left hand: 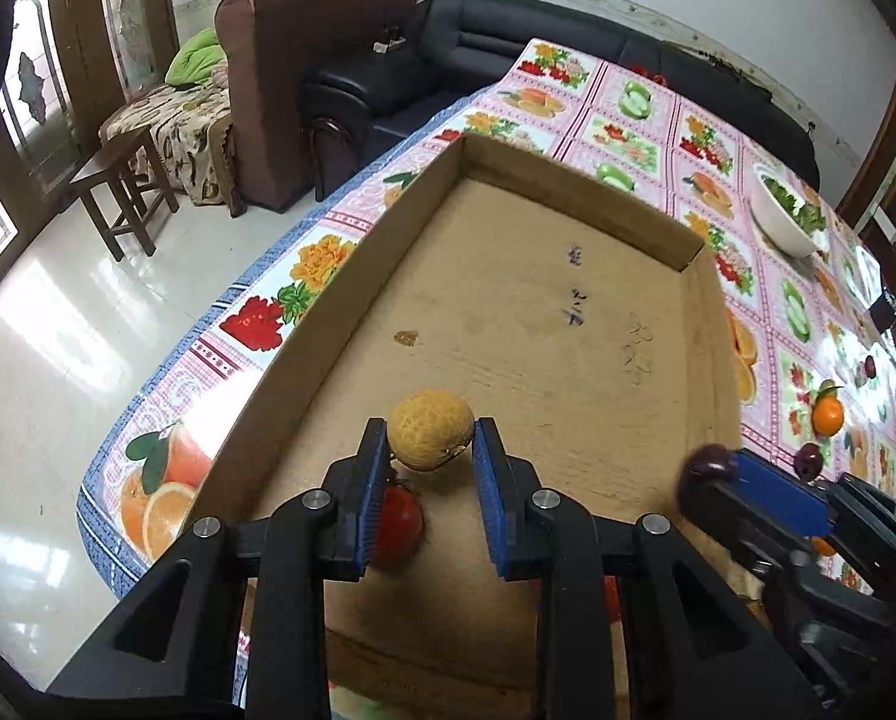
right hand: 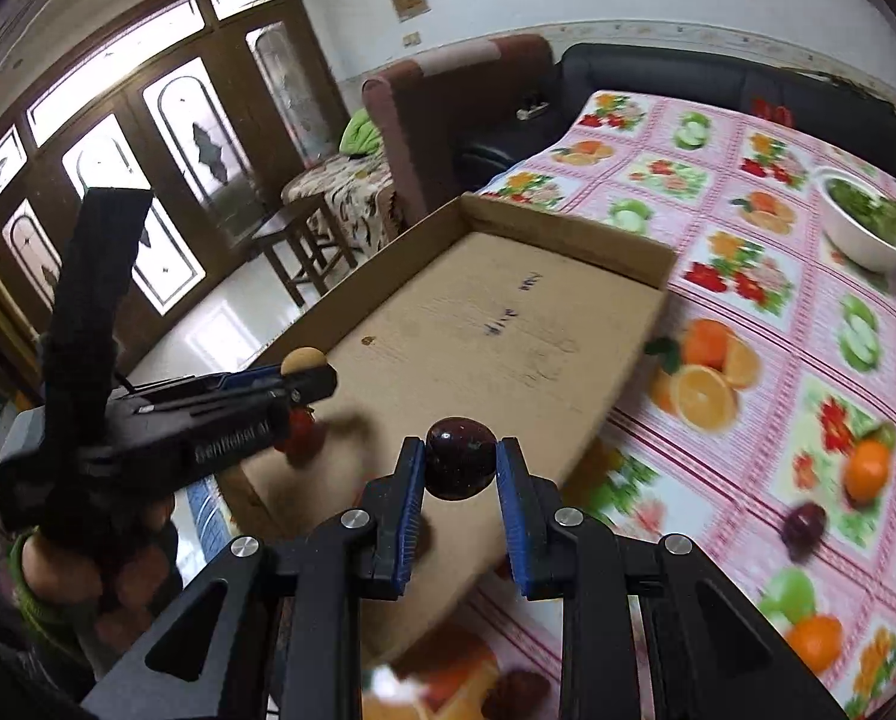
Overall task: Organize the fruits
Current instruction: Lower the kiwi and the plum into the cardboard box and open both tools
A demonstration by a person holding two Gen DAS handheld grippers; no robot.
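Observation:
My left gripper (left hand: pixel 429 433) is shut on a small tan netted melon (left hand: pixel 430 427) and holds it above the near end of a shallow cardboard box (left hand: pixel 538 300). Below it a red fruit (left hand: pixel 401 521) lies on the box floor. My right gripper (right hand: pixel 460 451) is shut on a dark purple plum (right hand: pixel 461 461) over the box's (right hand: pixel 478 312) near right edge. The right wrist view also shows the left gripper (right hand: pixel 311 373) with the melon (right hand: pixel 301 359) at the left, over the red fruit (right hand: pixel 298 429).
The box lies on a fruit-print tablecloth (right hand: pixel 748 360). A loose orange (right hand: pixel 866 468) and another plum (right hand: pixel 803 525) lie to the right of the box. A white bowl of greens (right hand: pixel 868 234) stands at the far right. Sofas (left hand: pixel 508 36) and a stool (left hand: pixel 124 192) stand beyond the table.

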